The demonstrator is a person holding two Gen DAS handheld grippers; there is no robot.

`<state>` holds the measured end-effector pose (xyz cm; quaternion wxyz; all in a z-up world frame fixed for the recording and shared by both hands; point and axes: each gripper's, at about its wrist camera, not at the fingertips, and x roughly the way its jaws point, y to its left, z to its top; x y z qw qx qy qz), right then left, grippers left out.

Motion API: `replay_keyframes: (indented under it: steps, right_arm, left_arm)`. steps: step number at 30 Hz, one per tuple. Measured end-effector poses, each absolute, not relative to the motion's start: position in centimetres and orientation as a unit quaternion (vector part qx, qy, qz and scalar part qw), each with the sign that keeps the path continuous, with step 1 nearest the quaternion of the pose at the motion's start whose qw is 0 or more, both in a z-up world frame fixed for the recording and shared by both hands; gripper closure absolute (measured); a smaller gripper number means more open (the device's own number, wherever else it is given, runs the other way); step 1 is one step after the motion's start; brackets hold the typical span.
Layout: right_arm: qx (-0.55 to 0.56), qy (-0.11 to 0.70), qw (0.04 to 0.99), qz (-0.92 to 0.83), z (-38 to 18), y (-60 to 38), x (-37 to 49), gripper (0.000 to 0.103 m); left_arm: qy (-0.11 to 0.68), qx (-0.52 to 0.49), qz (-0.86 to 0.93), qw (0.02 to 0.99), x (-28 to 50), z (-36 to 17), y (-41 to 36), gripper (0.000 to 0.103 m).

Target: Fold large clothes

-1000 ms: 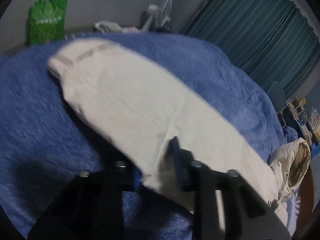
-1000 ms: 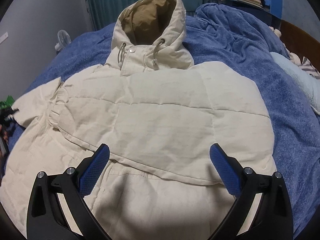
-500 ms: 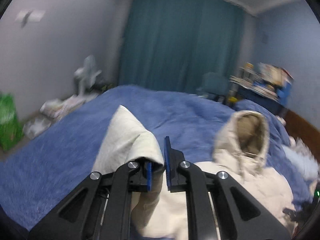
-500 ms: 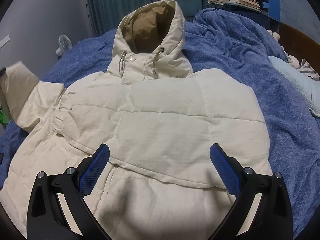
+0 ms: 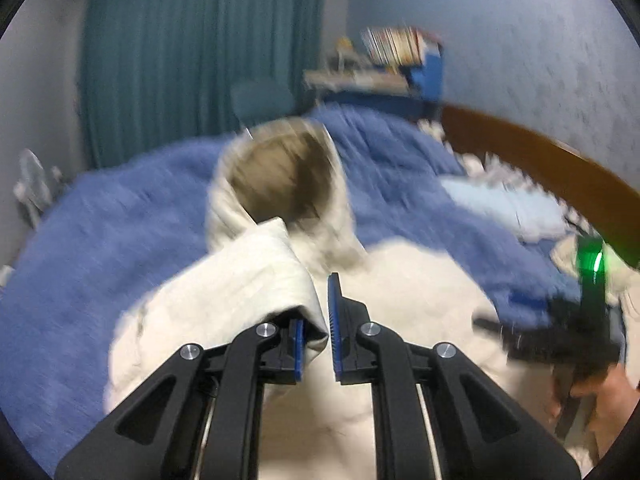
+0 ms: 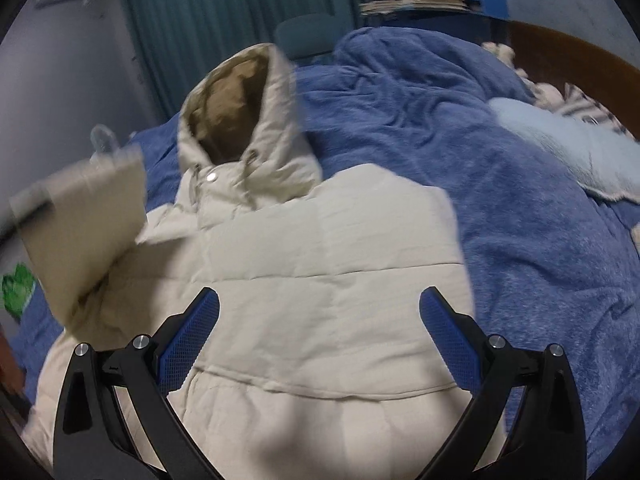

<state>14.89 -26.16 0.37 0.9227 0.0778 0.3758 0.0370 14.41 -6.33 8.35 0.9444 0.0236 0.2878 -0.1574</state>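
Left gripper (image 5: 316, 328) pinches the jacket sleeve (image 5: 256, 280); right gripper (image 6: 320, 320) gapes over blue bedspread (image 6: 520, 208).

Left wrist view: strong motion blur throughout; hood (image 5: 286, 178) and blanket (image 5: 120, 232) smeared, seams unreadable. Books (image 5: 394, 46) on shelf streaked, titles illegible. Sleeve (image 5: 256, 284) end sits between the left gripper (image 5: 316, 328) pads; whether the right pad touches cloth cannot be told. Right gripper (image 5: 576, 336) at right edge blurred, dark shape with green light only, jaw state unreadable there; hand (image 5: 600, 392) holding it cut off by frame. Right wrist view: raised sleeve (image 6: 84, 232) blurred, its outer end cut by left edge; left gripper hidden. Jacket (image 6: 320, 280) hem hidden under right gripper (image 6: 320, 320) body and bottom edge. Green object (image 6: 18, 288) at left too small to identify. Pillow (image 6: 568, 152) partly cut off at right.
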Motion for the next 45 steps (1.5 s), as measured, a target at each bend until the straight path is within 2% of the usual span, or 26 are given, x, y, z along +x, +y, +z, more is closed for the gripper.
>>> replay_keyframes:
  steps: [4, 8, 10, 11, 12, 13, 14, 15, 20, 26, 32, 35, 37, 41, 42, 44, 45]
  right_arm:
    - [0.124, 0.374, 0.919, 0.035, 0.7, -28.1, 14.9, 0.006]
    - [0.141, 0.366, 0.919, 0.038, 1.2, -28.6, 14.7, 0.006]
    - [0.143, 0.362, 0.92, 0.041, 1.6, -28.7, 14.5, 0.006]
    - [0.144, 0.361, 0.921, 0.043, 1.7, -28.7, 14.5, 0.006]
    - [0.144, 0.36, 0.921, 0.043, 1.8, -28.7, 14.3, 0.006]
    - [0.143, 0.359, 0.921, 0.045, 1.9, -28.6, 14.2, 0.006]
    - [0.143, 0.359, 0.921, 0.046, 2.0, -28.6, 14.1, 0.006]
    - [0.142, 0.36, 0.921, 0.048, 2.1, -28.5, 14.0, 0.006]
    - [0.12, 0.363, 0.922, 0.061, 3.0, -26.6, 13.5, 0.006]
    - [0.036, 0.374, 0.92, 0.109, 2.6, -18.8, 12.9, 0.006]
    - [-0.026, 0.389, 0.904, 0.176, 0.4, -9.5, 12.3, 0.007]
    - [-0.071, 0.368, 0.908, 0.189, -0.5, -5.9, 11.8, 0.007]
    - [-0.139, 0.343, 0.909, 0.194, -1.6, -3.2, 11.2, 0.009]
    - [-0.235, 0.342, 0.89, 0.187, -4.7, -0.4, 11.3, 0.025]
    - [-0.258, 0.336, 0.89, 0.17, -5.3, -0.2, 11.5, 0.039]
    - [-0.269, 0.322, 0.894, 0.16, -5.3, -0.5, 11.7, 0.056]
    - [-0.255, 0.319, 0.899, 0.16, -4.9, -1.0, 11.8, 0.069]
  left_arm:
    - [0.324, 0.069, -0.157, 0.93, 14.0, 3.2, -9.2, 0.095]
    - [0.363, 0.066, -0.161, 0.916, 14.0, 0.0, -9.9, 0.092]
    - [0.384, 0.054, -0.173, 0.905, 13.6, -0.8, -9.5, 0.08]
    - [0.39, 0.046, -0.181, 0.902, 13.8, -1.1, -9.4, 0.066]
    - [0.398, 0.032, -0.194, 0.896, 13.6, -1.5, -9.4, 0.045]
    - [0.403, 0.023, -0.197, 0.893, 13.3, -1.6, -9.2, 0.035]
    - [0.406, 0.014, -0.19, 0.894, 12.5, -1.7, -8.8, 0.021]
    - [0.407, 0.01, -0.186, 0.894, 12.0, -1.7, -8.7, 0.016]
    - [0.418, -0.011, -0.188, 0.889, 8.5, 0.1, -4.9, 0.015]
    - [0.396, -0.071, -0.099, 0.91, 7.4, 2.3, 4.5, 0.01]
    - [0.415, -0.093, 0.031, 0.905, 9.3, -0.3, 12.3, 0.01]
    - [0.437, -0.092, 0.056, 0.893, 10.3, -2.3, 14.2, 0.01]
    - [0.442, -0.114, 0.049, 0.888, 10.9, -3.2, 15.5, 0.01]
    - [0.45, -0.14, 0.045, 0.881, 11.4, -4.4, 16.6, 0.01]
    - [0.45, -0.141, 0.044, 0.881, 11.5, -4.5, 16.5, 0.01]
    - [0.447, -0.139, 0.036, 0.883, 11.7, -4.5, 16.1, 0.01]
    - [0.445, -0.135, 0.034, 0.885, 11.8, -4.5, 15.8, 0.01]
